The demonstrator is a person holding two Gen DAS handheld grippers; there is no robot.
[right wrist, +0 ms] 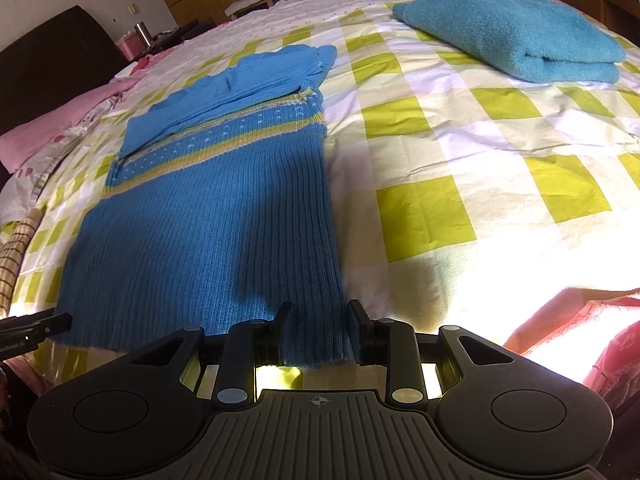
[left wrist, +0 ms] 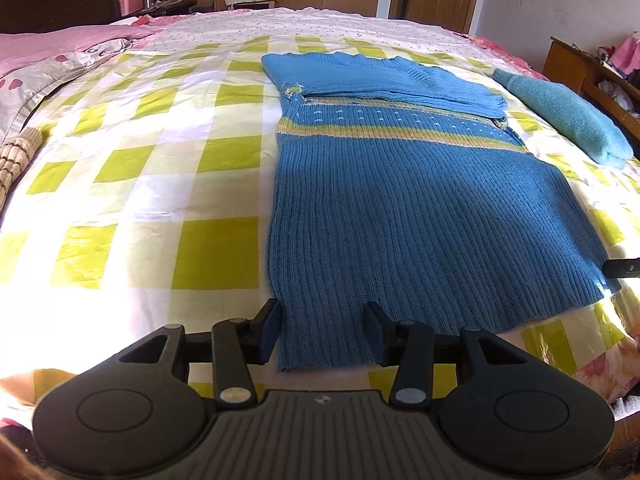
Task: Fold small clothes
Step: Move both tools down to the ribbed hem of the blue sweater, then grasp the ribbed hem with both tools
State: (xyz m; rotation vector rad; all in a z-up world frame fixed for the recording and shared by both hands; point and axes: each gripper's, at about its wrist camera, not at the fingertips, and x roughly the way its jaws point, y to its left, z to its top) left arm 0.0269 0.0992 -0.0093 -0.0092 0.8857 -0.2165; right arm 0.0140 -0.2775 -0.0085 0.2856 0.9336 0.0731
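Note:
A blue ribbed knit sweater [left wrist: 400,200] with a yellow stripe lies flat on the checked bed cover, its sleeves folded across the chest. It also shows in the right wrist view [right wrist: 208,220]. My left gripper [left wrist: 322,330] is open, its jaws either side of the hem's near left corner. My right gripper [right wrist: 320,328] is open, its jaws either side of the hem's near right corner. The right gripper's tip [left wrist: 622,268] shows at the left view's right edge; the left gripper's tip [right wrist: 36,326] shows at the right view's left edge.
A folded teal sweater [right wrist: 516,32] lies on the bed to the right, also in the left wrist view [left wrist: 568,116]. Pink pillows [left wrist: 60,52] lie far left. A wooden cabinet [left wrist: 592,72] stands at the right. The yellow-checked cover [left wrist: 160,168] spreads around the sweater.

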